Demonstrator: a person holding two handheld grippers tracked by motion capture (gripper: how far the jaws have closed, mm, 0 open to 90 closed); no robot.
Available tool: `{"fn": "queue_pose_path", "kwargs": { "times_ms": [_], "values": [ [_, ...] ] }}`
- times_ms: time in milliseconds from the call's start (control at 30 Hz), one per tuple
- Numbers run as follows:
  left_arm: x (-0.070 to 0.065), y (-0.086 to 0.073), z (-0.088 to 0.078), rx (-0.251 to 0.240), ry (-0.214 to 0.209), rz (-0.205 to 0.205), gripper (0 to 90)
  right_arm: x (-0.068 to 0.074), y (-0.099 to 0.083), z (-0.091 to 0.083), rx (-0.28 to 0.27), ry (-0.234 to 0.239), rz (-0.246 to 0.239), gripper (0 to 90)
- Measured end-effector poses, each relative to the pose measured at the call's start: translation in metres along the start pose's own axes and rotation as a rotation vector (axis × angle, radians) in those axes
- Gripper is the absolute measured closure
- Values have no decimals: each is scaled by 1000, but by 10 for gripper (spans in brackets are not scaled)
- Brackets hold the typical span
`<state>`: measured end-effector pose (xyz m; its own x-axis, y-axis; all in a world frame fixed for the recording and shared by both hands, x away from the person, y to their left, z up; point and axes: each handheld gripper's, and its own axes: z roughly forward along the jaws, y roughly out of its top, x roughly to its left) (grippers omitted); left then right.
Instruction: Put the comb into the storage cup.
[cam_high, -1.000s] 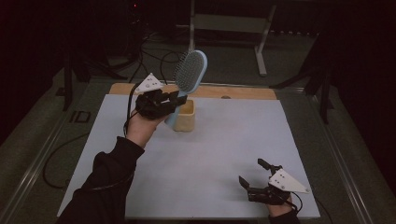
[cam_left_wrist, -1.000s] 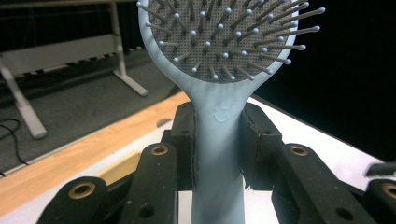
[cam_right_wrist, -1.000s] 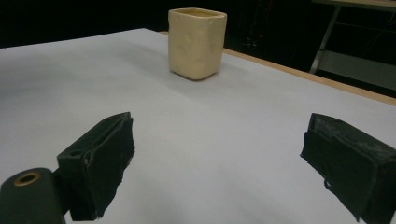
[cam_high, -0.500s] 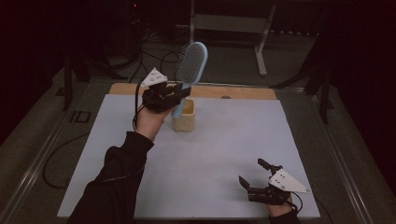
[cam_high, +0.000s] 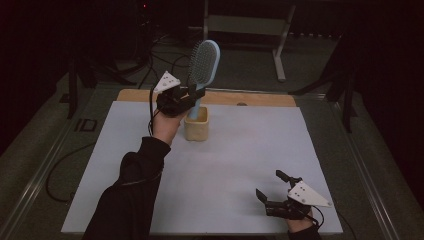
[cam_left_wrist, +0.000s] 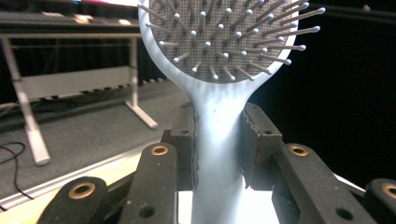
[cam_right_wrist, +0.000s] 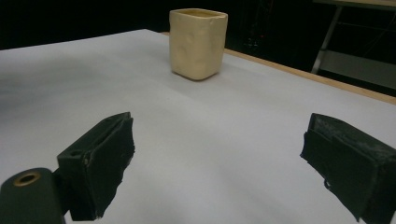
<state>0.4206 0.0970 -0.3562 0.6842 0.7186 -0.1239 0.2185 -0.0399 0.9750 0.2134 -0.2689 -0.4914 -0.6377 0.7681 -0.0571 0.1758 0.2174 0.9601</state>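
Note:
A light blue hairbrush (cam_high: 204, 60) stands nearly upright, bristled head on top, with my left gripper (cam_high: 195, 95) shut on its handle. The handle's lower end reaches down to the mouth of a cream square cup (cam_high: 196, 127) on the far middle of the white table (cam_high: 240, 150). In the left gripper view both pads press the brush handle (cam_left_wrist: 217, 144) below the brush head (cam_left_wrist: 224, 37). My right gripper (cam_high: 272, 187) rests low at the table's front right, jaws wide apart with nothing between them. In the right gripper view the right gripper (cam_right_wrist: 219, 158) faces the cup (cam_right_wrist: 197, 43).
A wooden strip (cam_high: 260, 98) runs along the table's far edge. Behind it stand a metal frame (cam_high: 250, 25) and loose cables (cam_high: 160, 60) on the dark floor. A sleeved forearm (cam_high: 135, 185) crosses the table's left half.
My left hand has carried the brush a little farther back, and the brush has gone from leaning right to nearly upright over the cup. The right gripper has kept still.

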Motion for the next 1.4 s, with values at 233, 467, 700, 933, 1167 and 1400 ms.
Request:
{"fn": "queue_pose_path", "kwargs": {
  "times_ms": [233,467,700,933,1167,1400],
  "values": [
    [5,-10,11,-15,27,2,700,1,0,0,0,7,1,86],
    [14,-20,20,-41,59,-10,700,1,0,1,-2,14,7,86],
    [27,-31,26,-67,57,-46,700,0,0,1,-2,17,6,86],
    [37,-45,34,-78,56,-55,700,2,-1,2,4,23,6,86],
    [39,-55,39,-73,69,-45,699,1,-1,2,4,26,5,86],
    [41,-65,43,-69,73,-49,699,1,-1,2,3,29,7,86]
  ]
}}
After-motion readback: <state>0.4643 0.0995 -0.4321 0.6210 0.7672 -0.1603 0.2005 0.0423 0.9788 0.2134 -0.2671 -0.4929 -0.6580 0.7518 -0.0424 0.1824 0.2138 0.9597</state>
